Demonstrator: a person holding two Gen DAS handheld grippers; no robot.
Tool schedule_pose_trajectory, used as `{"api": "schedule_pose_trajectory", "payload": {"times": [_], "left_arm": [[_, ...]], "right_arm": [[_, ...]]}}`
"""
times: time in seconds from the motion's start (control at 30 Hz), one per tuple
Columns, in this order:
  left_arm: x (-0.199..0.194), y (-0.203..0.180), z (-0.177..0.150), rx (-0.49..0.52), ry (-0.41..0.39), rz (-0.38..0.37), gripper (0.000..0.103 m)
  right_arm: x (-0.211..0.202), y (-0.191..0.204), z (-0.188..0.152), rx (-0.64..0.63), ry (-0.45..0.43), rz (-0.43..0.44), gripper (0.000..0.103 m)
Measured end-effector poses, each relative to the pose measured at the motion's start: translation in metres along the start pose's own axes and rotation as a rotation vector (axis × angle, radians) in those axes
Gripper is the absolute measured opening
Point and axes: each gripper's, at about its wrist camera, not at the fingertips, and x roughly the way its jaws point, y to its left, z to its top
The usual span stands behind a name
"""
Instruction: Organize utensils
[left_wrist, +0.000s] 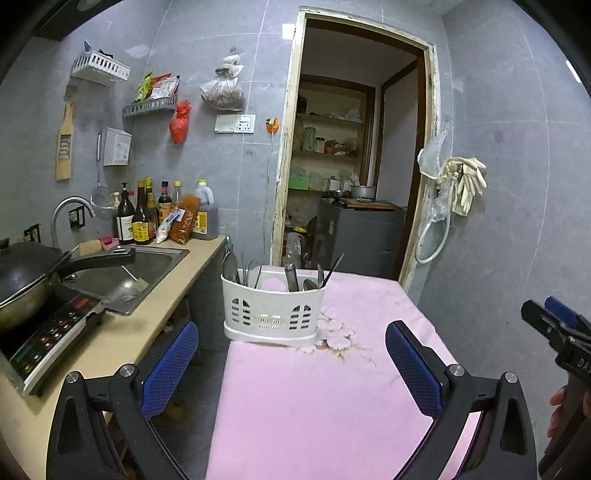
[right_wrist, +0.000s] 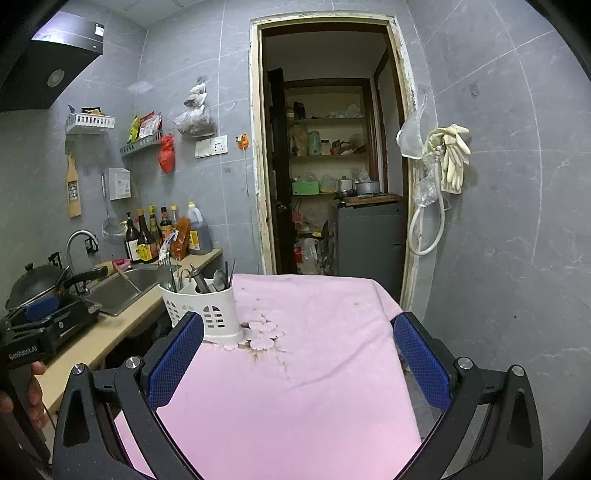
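Far left of pink cloth-covered table (left_wrist: 314, 398), white slotted plastic caddy (left_wrist: 273, 314) holding upright metal spoons, chopsticks and utensils (left_wrist: 291, 278). Left gripper (left_wrist: 291, 363) wide apart, empty, short of it. Right gripper (right_wrist: 299, 358) likewise spread, empty. Black range hood (right_wrist: 51, 62) only in right view.

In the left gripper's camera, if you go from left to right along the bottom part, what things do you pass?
Wok → induction cooker → sink → white utensil caddy → pink tablecloth → right gripper.
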Motion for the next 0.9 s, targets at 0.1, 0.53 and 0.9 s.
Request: {"api": "schedule_pose_trajectory", "payload": {"times": [0.1, 0.53, 0.9], "left_arm": [[-0.007, -0.001, -0.004, -0.005, -0.001, 0.015, 0.102], [-0.025, -0.005, -0.014, -0.024, -0.029, 0.05, 0.102], [-0.031, -0.004, -0.018, -0.012, -0.037, 0.057, 0.102]], "right_arm": [[-0.01, 0.003, -0.002, -0.011, -0.013, -0.003, 0.102], [-0.022, 0.012, -0.007, -0.025, -0.006, -0.019, 0.101], [-0.017, 0.012, -0.01, -0.027, 0.011, -0.027, 0.101]]}}
